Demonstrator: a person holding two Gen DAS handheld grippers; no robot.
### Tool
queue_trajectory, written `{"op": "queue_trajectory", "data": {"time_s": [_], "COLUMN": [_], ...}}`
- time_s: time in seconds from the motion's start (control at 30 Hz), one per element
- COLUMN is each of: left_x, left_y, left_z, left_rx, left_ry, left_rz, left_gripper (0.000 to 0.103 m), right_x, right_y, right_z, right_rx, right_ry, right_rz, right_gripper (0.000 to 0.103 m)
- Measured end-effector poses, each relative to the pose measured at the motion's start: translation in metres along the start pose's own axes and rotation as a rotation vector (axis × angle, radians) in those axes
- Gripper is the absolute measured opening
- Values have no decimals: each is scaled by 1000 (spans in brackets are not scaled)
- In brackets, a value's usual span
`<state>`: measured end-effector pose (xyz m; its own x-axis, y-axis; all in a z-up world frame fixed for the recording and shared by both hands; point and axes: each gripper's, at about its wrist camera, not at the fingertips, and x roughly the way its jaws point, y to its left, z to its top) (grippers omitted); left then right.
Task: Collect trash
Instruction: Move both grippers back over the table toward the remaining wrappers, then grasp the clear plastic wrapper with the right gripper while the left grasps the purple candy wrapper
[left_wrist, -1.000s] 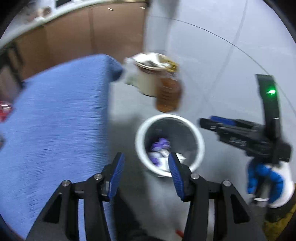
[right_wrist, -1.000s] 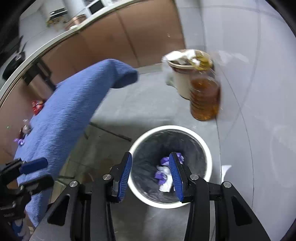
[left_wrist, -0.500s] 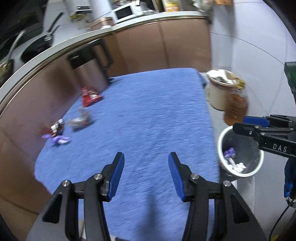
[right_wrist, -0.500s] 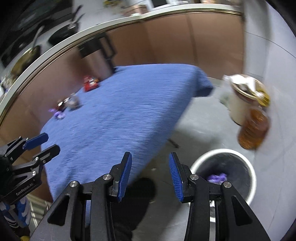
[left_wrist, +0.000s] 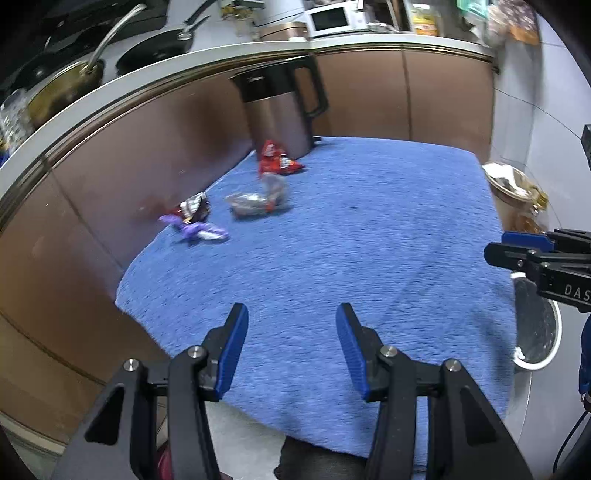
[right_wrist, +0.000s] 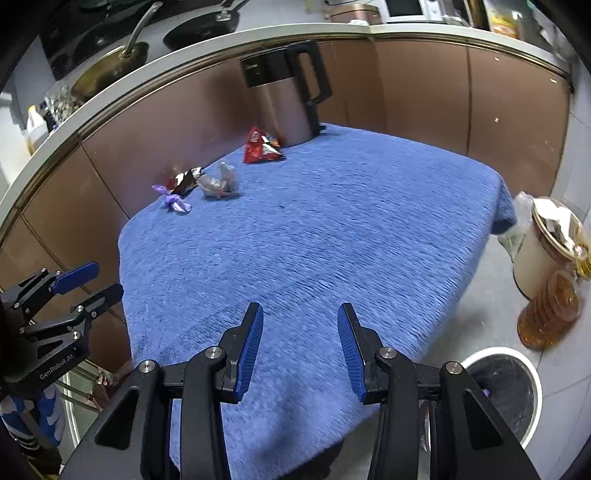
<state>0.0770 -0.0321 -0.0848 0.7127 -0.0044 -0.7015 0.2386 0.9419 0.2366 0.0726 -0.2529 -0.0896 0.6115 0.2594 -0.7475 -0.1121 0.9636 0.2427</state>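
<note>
Several wrappers lie at the far left of the blue-covered table (left_wrist: 369, 240): a red snack bag (left_wrist: 275, 160) (right_wrist: 261, 147), a clear crumpled wrapper (left_wrist: 258, 197) (right_wrist: 219, 183), a dark wrapper (left_wrist: 194, 208) (right_wrist: 183, 180) and a purple one (left_wrist: 197, 230) (right_wrist: 173, 199). My left gripper (left_wrist: 291, 345) is open and empty above the table's near edge. My right gripper (right_wrist: 300, 345) is likewise open and empty, and shows as a dark arm (left_wrist: 535, 254) at the right of the left wrist view. The white-rimmed trash bin (right_wrist: 517, 387) (left_wrist: 539, 332) stands on the floor to the right.
A steel kettle with a black handle (left_wrist: 280, 107) (right_wrist: 291, 92) stands at the table's far edge against brown cabinets. On the floor right of the table are a cream pot full of rubbish (right_wrist: 546, 243) and an amber oil bottle (right_wrist: 550, 310). Pans sit on the counter.
Both grippers swung left and up from above the trash bin to over the blue table. The wrappers and the kettle came into view. The jaws stayed at the same width.
</note>
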Motion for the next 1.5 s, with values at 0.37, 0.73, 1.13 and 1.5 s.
{"op": "queue_trajectory", "data": {"time_s": [0.37, 0.73, 1.13, 1.5], "left_x": [12, 30, 51, 93], "left_y": [39, 76, 108, 183], "left_z": [-8, -10, -14, -4], "left_rx": [-71, -137, -202, -442], "left_ry": [18, 36, 65, 34], "left_rz": [39, 65, 74, -111], "left_gripper": [48, 48, 48, 62], "right_x": [25, 49, 75, 111], "right_y": [32, 58, 86, 114], "right_z": [22, 37, 57, 100], "right_rx": [-81, -131, -193, -235], "right_ry": [24, 51, 72, 32], "right_rz": [31, 38, 63, 117], "right_gripper": [42, 42, 42, 51]}}
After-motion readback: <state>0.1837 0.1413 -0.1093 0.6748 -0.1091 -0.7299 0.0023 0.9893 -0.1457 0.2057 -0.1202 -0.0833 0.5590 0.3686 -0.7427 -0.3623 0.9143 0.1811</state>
